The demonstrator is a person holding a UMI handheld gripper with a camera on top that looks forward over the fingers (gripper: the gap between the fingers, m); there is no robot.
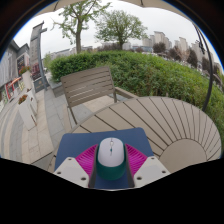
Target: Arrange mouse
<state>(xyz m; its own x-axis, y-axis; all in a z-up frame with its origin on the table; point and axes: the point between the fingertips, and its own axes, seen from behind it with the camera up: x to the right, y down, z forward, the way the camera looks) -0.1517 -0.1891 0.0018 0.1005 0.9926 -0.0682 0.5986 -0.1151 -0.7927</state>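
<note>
A white mouse with a dark green rear (111, 155) sits between my gripper's (111, 160) two fingers. The pink pads (87, 158) press against both of its sides, so the gripper is shut on it. Under and just beyond the mouse lies a blue mouse mat (72, 145) on a round wooden slatted table (170, 122). I cannot tell whether the mouse rests on the mat or is held just above it.
A wooden slatted chair (88, 86) stands at the table's far side. Beyond it runs a green hedge (150, 68), with trees and buildings behind. More chairs and tables (24, 100) stand to the left on the paved terrace.
</note>
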